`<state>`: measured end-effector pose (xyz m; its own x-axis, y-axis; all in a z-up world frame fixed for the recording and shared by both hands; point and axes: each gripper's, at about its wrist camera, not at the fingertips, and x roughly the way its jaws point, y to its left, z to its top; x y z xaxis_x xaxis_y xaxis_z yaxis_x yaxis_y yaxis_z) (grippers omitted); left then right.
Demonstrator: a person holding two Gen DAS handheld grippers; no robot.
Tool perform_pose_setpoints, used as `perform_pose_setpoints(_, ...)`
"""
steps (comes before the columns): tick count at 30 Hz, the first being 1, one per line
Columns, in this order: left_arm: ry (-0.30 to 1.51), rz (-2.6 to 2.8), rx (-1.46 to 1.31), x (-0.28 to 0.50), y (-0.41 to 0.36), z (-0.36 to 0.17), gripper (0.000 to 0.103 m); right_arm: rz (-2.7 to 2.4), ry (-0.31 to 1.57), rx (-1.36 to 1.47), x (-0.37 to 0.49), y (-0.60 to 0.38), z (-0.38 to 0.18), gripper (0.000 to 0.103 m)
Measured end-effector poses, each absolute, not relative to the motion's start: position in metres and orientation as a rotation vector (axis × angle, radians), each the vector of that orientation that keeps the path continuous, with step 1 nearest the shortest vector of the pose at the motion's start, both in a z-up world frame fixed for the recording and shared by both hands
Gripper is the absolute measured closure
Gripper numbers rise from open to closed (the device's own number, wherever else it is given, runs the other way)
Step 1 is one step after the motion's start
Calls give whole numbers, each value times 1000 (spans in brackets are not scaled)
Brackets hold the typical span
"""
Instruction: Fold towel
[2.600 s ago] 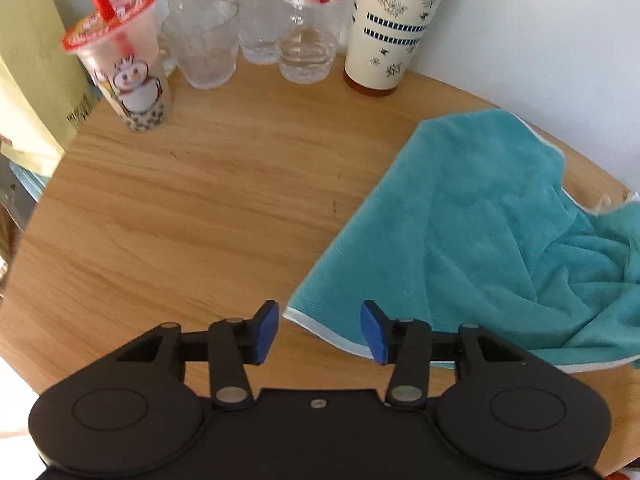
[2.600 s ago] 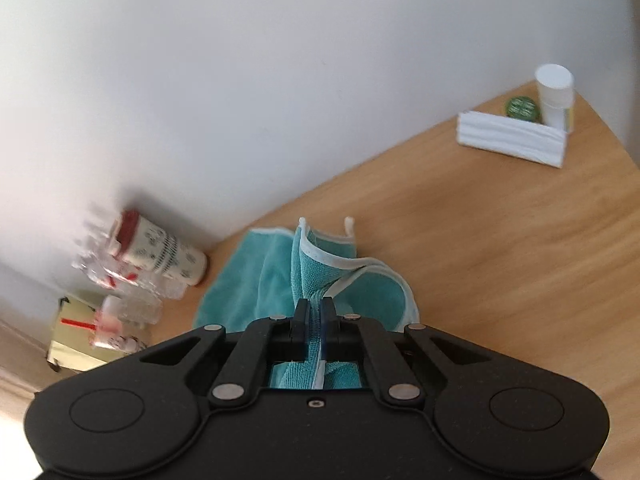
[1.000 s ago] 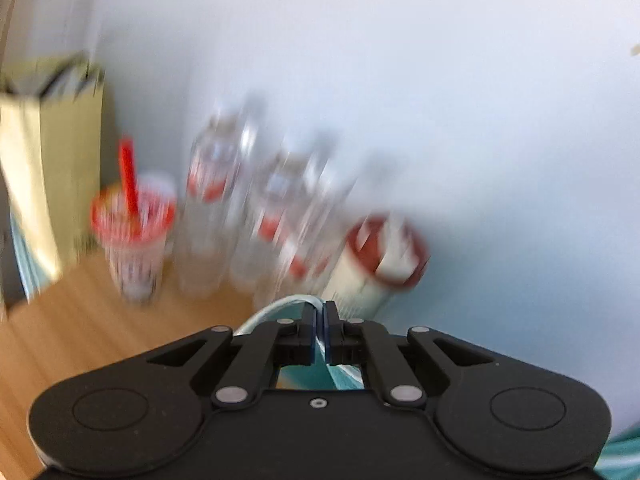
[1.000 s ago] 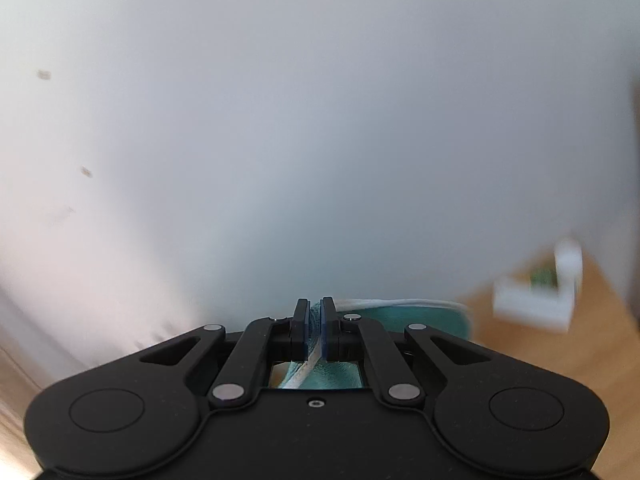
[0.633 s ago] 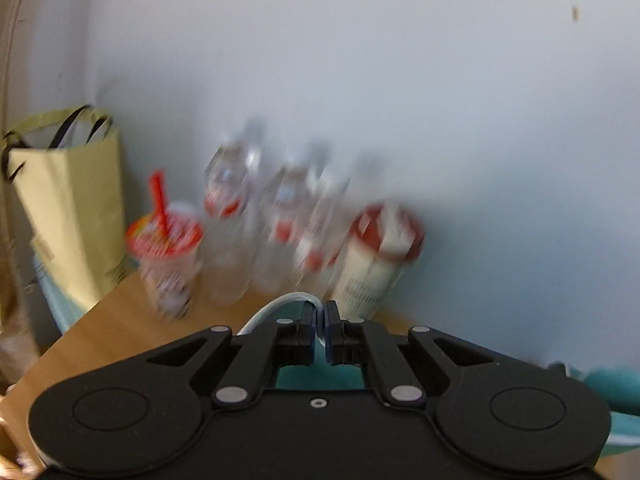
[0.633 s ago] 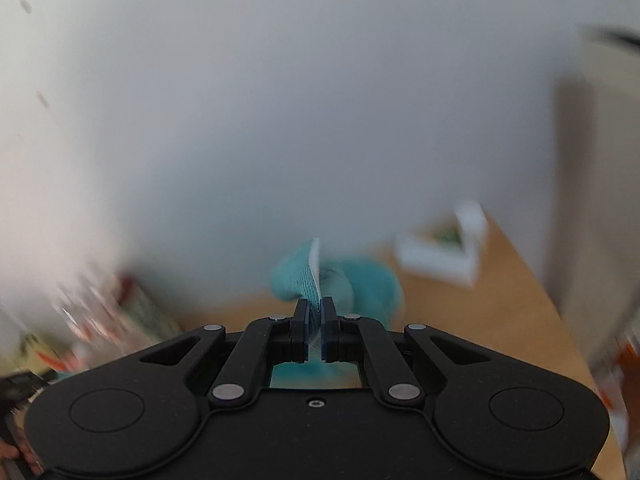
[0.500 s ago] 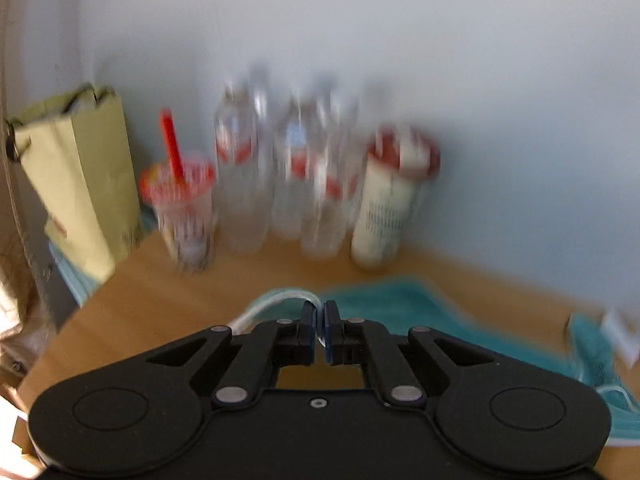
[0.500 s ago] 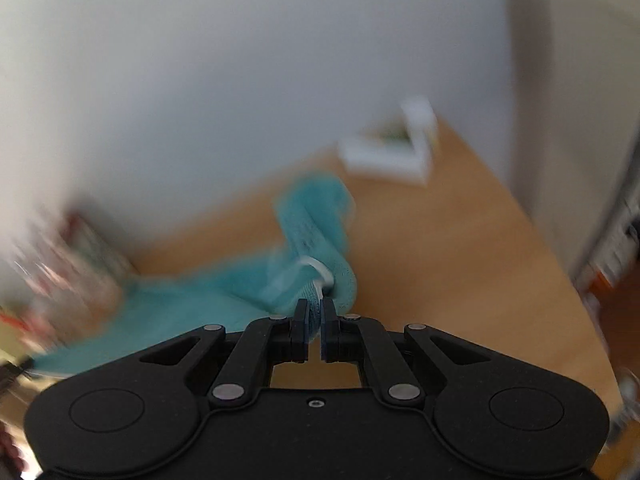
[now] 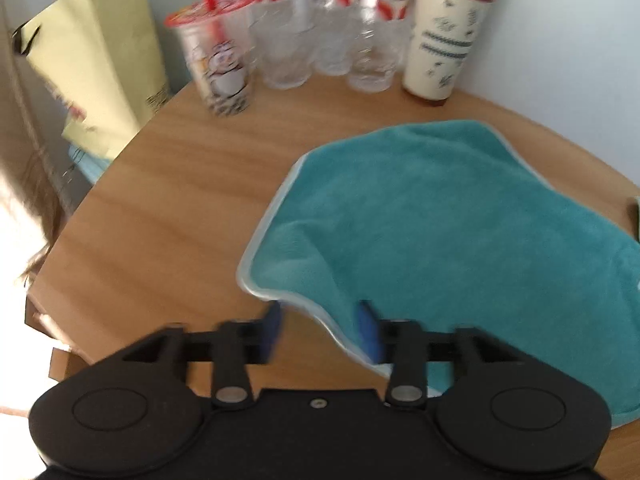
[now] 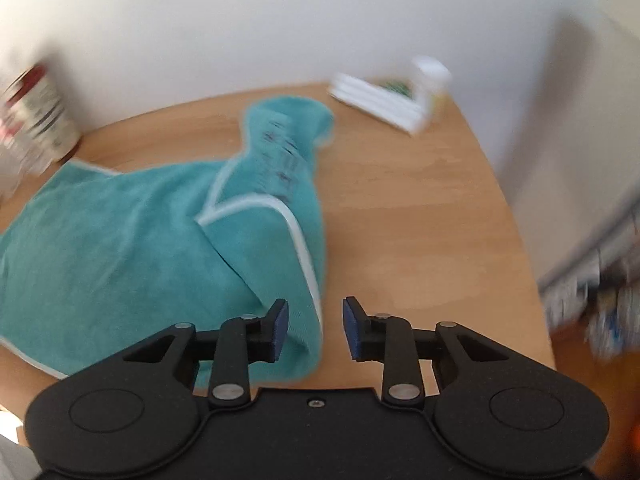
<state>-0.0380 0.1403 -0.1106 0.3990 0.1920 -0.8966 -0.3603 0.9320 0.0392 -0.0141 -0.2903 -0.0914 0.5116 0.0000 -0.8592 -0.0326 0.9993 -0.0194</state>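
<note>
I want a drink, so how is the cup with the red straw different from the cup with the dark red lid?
The cup with the red straw is see-through plastic with a cartoon animal on it; the cup with the dark red lid is cream with small dark patterns. The straw cup stands left of the water bottles, the lidded cup right of them. Both stand upright on the wooden table, by the wall.
</note>
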Motion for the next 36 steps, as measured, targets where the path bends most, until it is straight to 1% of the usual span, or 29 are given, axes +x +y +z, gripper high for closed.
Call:
perform_pose_setpoints(1, 1121, 365, -168, -41, 145, -111, 56, 59, 1017, -70, -6, -285, -92, 69)
perform_pose_setpoints(2, 1128, 371, -169, -42, 148, -111, 56, 90, 1006, -98, 1, -279, -93, 66)
perform_pose_setpoints(3, 1128, 383, -172, -43, 152, -111, 56, 113, 1000, -120, 8, -275, -93, 59)
perform_pose_setpoints(4, 1126, 398, -176, -46, 156, -112, 56, 138, 992, -155, 19, -268, -97, 58)
perform_pose_setpoints(7, 1122, 425, -200, -46, 165, -113, 55, 195, 980, -239, 47, -254, -110, 58)
perform_pose_setpoints(10, 1100, 411, -245, -40, 171, -117, 55, 240, 1009, -238, 71, -255, -125, 58)
perform_pose_setpoints(15, 1061, 352, -233, -19, 162, -127, 55, 347, 1075, -287, 86, -257, -146, 59)
perform_pose_setpoints(17, 1091, 281, -243, -8, 158, -137, 53, 375, 1098, -372, 86, -253, -154, 59)
perform_pose_setpoints(19, 1123, 218, -251, 0, 155, -146, 53, 397, 1118, -384, 88, -253, -160, 60)
perform_pose_setpoints(20, 1137, 206, -236, 3, 153, -150, 53, 395, 1123, -374, 90, -254, -162, 61)
perform_pose_setpoints(21, 1134, 196, -195, 5, 149, -154, 53, 398, 1126, -351, 90, -256, -164, 68)
perform_pose_setpoints(22, 1112, 197, -139, 6, 144, -156, 53, 404, 1128, -329, 90, -258, -164, 79)
perform_pose_setpoints(23, 1103, 200, -111, 7, 141, -157, 52, 405, 1128, -316, 89, -259, -161, 97)
perform_pose_setpoints(27, 1096, 197, -83, 8, 138, -161, 48, 368, 1075, -257, 71, -268, -138, 97)
perform_pose_setpoints(29, 1102, 199, -41, 7, 135, -161, 37, 314, 1041, -226, 62, -277, -126, 97)
perform_pose_setpoints(30, 1112, 213, -31, 8, 136, -161, 34, 276, 1024, -201, 57, -284, -120, 97)
perform_pose_setpoints(33, 1136, 247, -78, 7, 146, -161, 30, 151, 993, -148, 43, -305, -107, 97)
perform_pose_setpoints(34, 1136, 254, -72, 6, 147, -161, 28, 104, 989, -129, 37, -315, -103, 97)
perform_pose_setpoints(36, 1132, 256, -31, 4, 146, -160, 26, 23, 983, -94, 25, -331, -97, 97)
